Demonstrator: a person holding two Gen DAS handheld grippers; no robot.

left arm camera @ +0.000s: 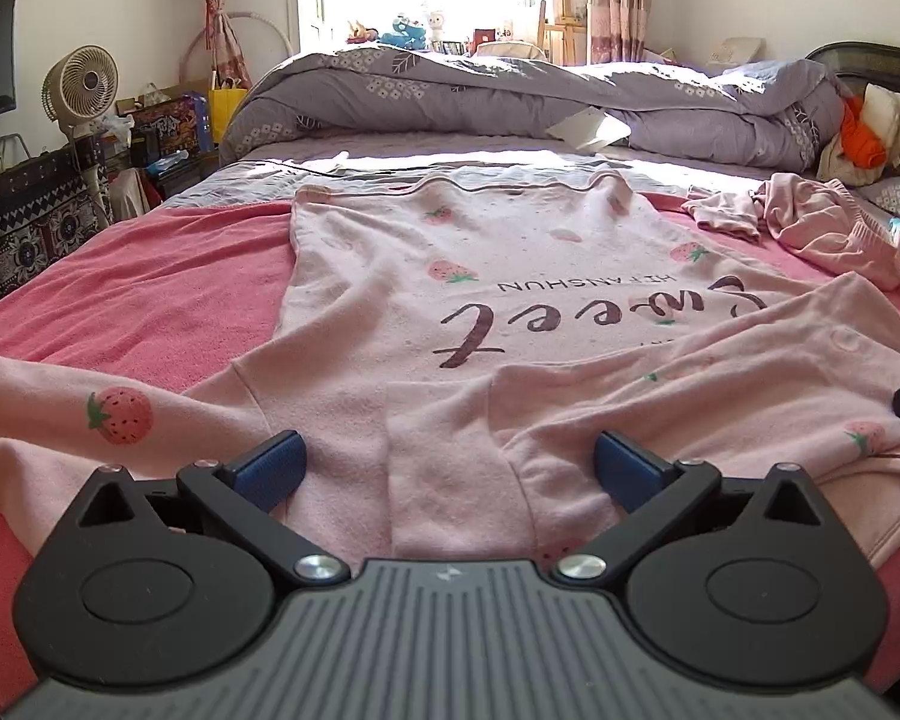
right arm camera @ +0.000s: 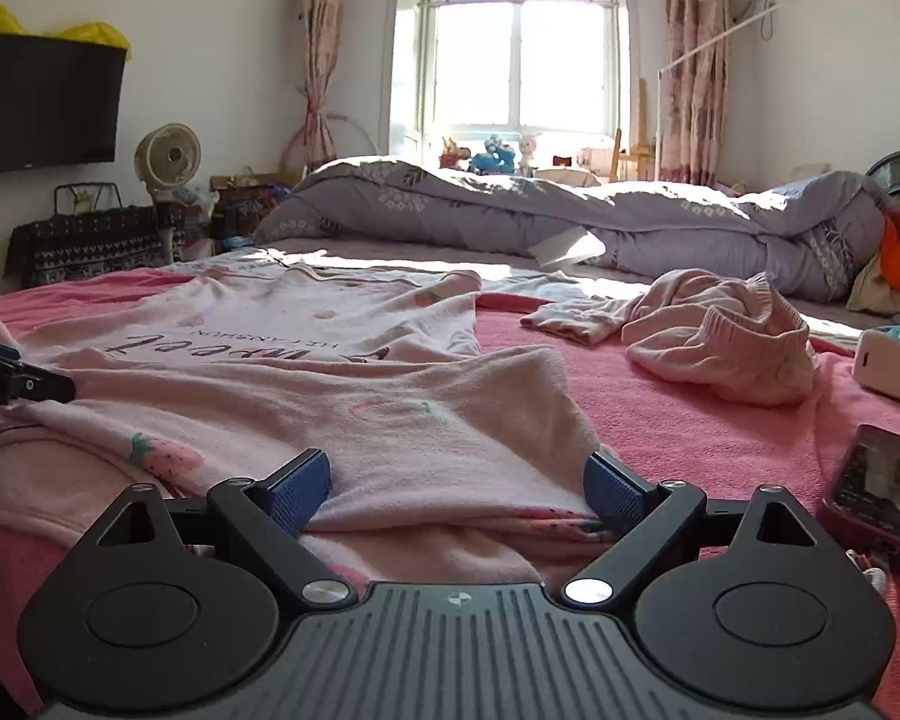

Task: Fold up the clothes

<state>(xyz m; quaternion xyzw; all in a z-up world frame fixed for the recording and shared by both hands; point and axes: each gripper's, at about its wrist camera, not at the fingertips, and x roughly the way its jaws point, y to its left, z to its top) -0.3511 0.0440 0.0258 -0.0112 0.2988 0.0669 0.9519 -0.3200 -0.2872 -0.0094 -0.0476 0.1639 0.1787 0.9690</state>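
Right wrist view: right gripper (right arm camera: 456, 483) spread wide, nothing pinched, low over the folded-in sleeve of the pink strawberry top (right arm camera: 306, 360). Left gripper (left arm camera: 448, 467) also spread, empty, hovering at the collar end. Top lies flat, print up, on the pink blanket (left arm camera: 150, 294), prob. laid out for folding. Pink trousers (right arm camera: 720, 348) crumpled well apart, w/ phone (right arm camera: 882, 480) at the bed edge.

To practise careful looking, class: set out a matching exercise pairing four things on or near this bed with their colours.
Things:
1. shirt
2. quilt
3. blanket
4. fan

Colours:
A. cream
B. deep pink
C. pale pink with strawberries
D. lilac with white flowers

Pairs: 1-C, 2-D, 3-B, 4-A
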